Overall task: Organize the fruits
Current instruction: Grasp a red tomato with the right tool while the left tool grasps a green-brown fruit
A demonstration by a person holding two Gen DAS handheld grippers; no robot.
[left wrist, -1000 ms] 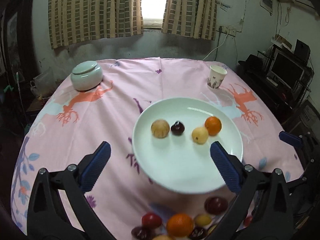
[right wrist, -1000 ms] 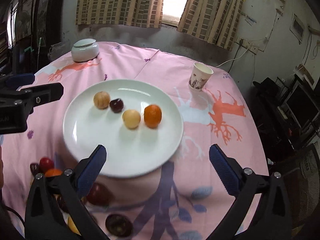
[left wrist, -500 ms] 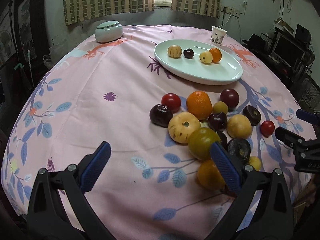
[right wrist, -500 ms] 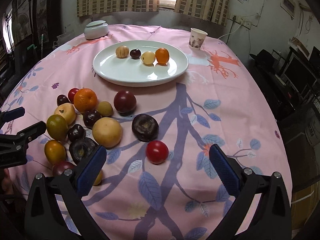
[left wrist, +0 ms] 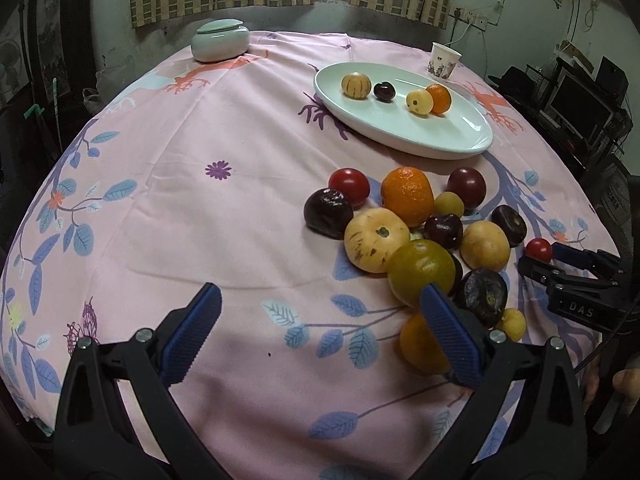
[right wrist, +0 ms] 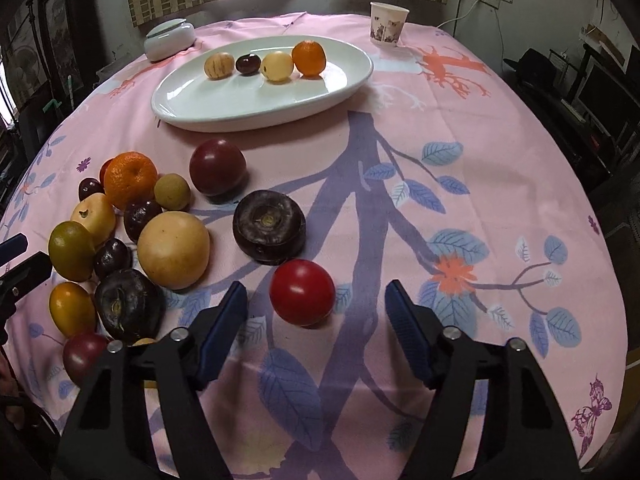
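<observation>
A white oval plate (left wrist: 436, 136) (right wrist: 224, 100) holds a row of small fruits, ending in an orange (right wrist: 308, 58). A pile of loose fruits lies on the pink cloth nearer me, with a big orange (left wrist: 407, 196) (right wrist: 130, 179) and a yellow-green fruit (left wrist: 421, 272) among them. A small red fruit (right wrist: 302, 292) (left wrist: 538, 250) lies apart, just ahead of my right gripper (right wrist: 316, 316), which is open and empty. My left gripper (left wrist: 320, 332) is open and empty, left of the pile.
A pale lidded jar (left wrist: 220, 39) (right wrist: 169, 38) stands at the far left and a paper cup (left wrist: 445, 61) (right wrist: 388, 23) at the far right. The round table drops off on all sides. Shelves and a monitor stand to the right.
Both grippers moved forward and lower toward the pile. The right gripper's jaws narrowed somewhat and now flank the small red fruit at close range.
</observation>
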